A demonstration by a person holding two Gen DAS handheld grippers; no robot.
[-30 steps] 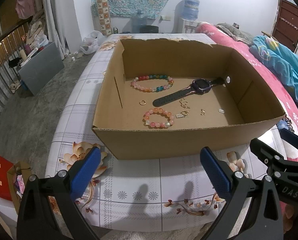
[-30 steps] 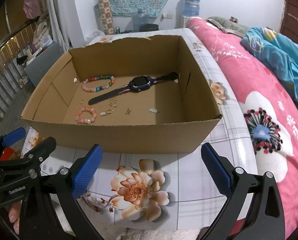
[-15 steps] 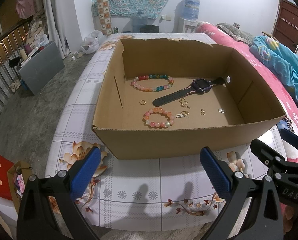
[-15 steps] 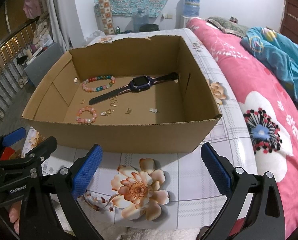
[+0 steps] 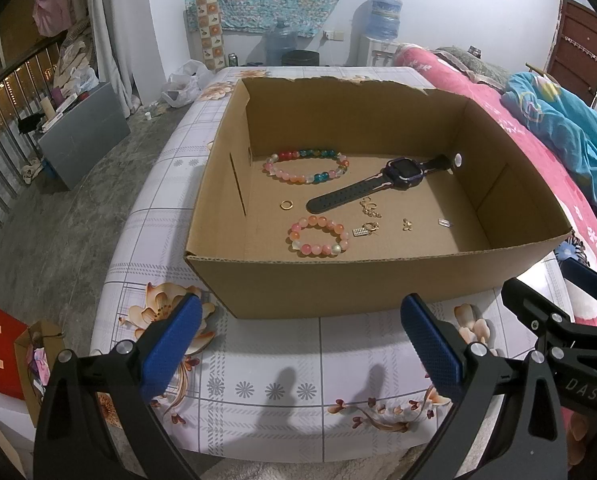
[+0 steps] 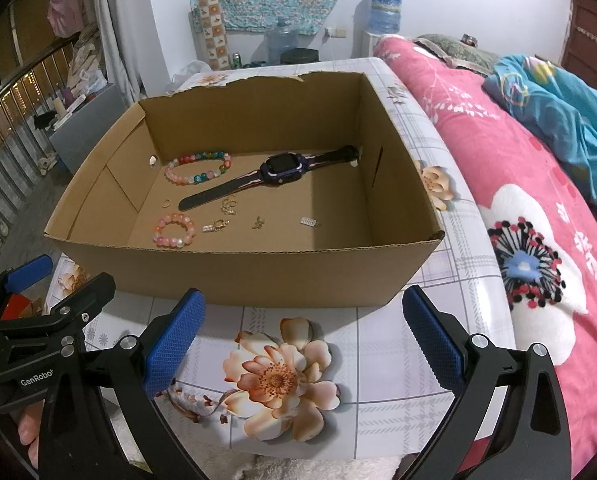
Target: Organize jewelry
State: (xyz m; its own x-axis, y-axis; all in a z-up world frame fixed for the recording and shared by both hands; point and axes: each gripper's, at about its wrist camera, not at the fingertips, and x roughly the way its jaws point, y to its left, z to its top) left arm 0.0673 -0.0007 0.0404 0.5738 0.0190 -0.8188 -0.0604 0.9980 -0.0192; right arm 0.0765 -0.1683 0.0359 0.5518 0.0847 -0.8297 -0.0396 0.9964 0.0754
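Note:
An open cardboard box (image 5: pixel 378 284) (image 6: pixel 258 276) stands on the flowered table. Inside lie a multicoloured bead bracelet (image 5: pixel 305 165) (image 6: pixel 197 168), a pink bead bracelet (image 5: pixel 318 235) (image 6: pixel 174 229), a dark smartwatch (image 5: pixel 382 184) (image 6: pixel 266 178), a gold ring (image 5: pixel 286 205) and several small gold and silver charms (image 5: pixel 368 227) (image 6: pixel 309 221). My left gripper (image 5: pixel 300 346) is open, hovering in front of the box's near wall. My right gripper (image 6: pixel 304 336) is also open, beside it and before the same wall. Both hold nothing.
A pink flowered quilt (image 6: pixel 538 208) and a blue blanket (image 5: pixel 566 128) lie to the right of the table. The floor drops off on the left, with a grey board (image 5: pixel 84 136) and red gift bags (image 5: pixel 6 352). Water bottles (image 5: pixel 382 16) stand at the far wall.

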